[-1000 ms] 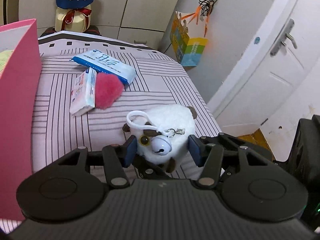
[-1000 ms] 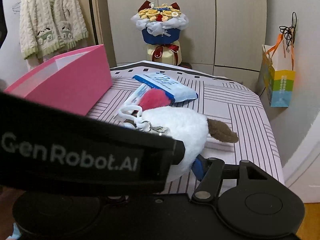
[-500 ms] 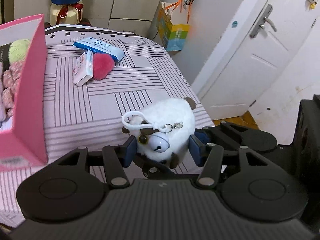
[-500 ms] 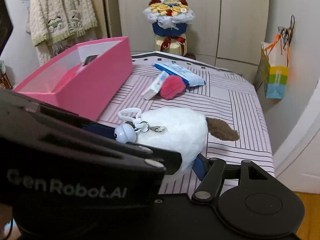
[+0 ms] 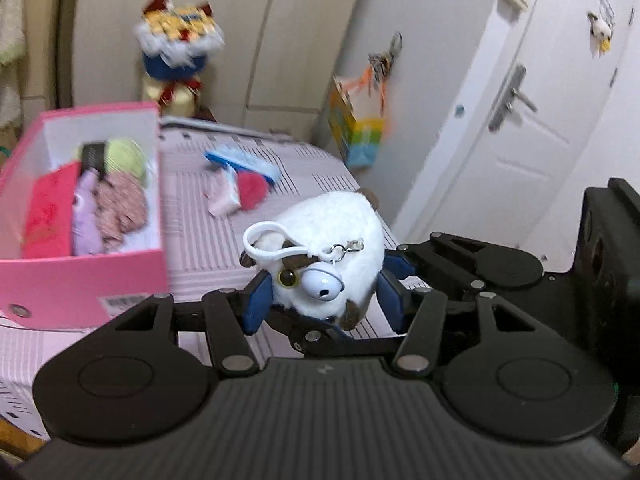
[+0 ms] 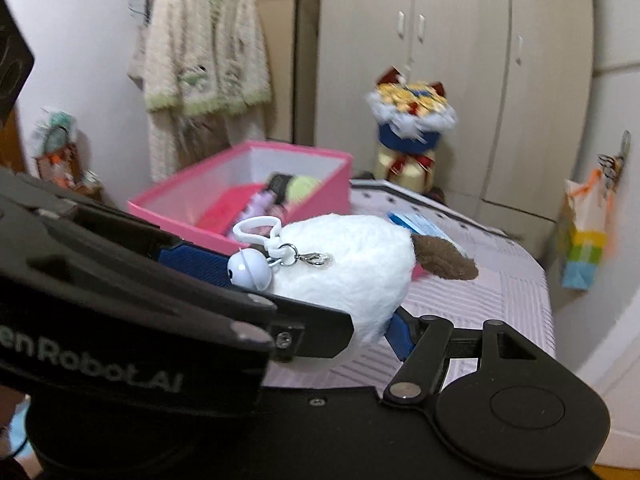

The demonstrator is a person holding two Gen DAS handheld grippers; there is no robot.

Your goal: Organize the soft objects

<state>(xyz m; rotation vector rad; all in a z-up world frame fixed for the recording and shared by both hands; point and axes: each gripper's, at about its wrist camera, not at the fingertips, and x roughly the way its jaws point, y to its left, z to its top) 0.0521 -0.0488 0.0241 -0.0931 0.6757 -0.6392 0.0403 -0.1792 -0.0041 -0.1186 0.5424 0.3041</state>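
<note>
Carrying a white plush toy (image 5: pixel 328 256) toward a pink box (image 5: pixel 84 280) seems to be the step in hand. The toy is pressed between the two blue pads (image 5: pixel 256 300) of the left gripper (image 5: pixel 324 300), which is closed on its sides only as far as the soft body allows. It is held in the air, clear of the striped bed cover (image 5: pixel 192 208). A white plastic loop (image 5: pixel 266 240) and a small bell (image 5: pixel 324 284) hang at the face of the toy, toward the camera.

Of the right gripper (image 6: pixel 394 334) only one blue pad is seen; it lies close behind the toy, under the brown ear (image 6: pixel 444 260). The other finger is hidden by the left tool, so it cannot be told whether this gripper is open or whether it touches the toy.

The box stands at the left side of the cover, near its front edge, with the top open. Some soft things are already inside: a green ball (image 5: pixel 124 156), a red pouch (image 5: pixel 48 212) and patterned cloths (image 5: pixel 116 204). A little bare room is seen along its right inner wall.

The next move probably calls for the toy to be brought left and above the near wall of the box, then lowered into the free part before the pads are opened. The loop and the bell could catch on the rim if the toy is carried too low.

Further back on the cover, a red pompom (image 5: pixel 252 190) and tissue packets (image 5: pixel 240 160) are lying, well apart from the toy. The right edge of the cover is close below the toy, with the door (image 5: pixel 520 140) beyond.
</note>
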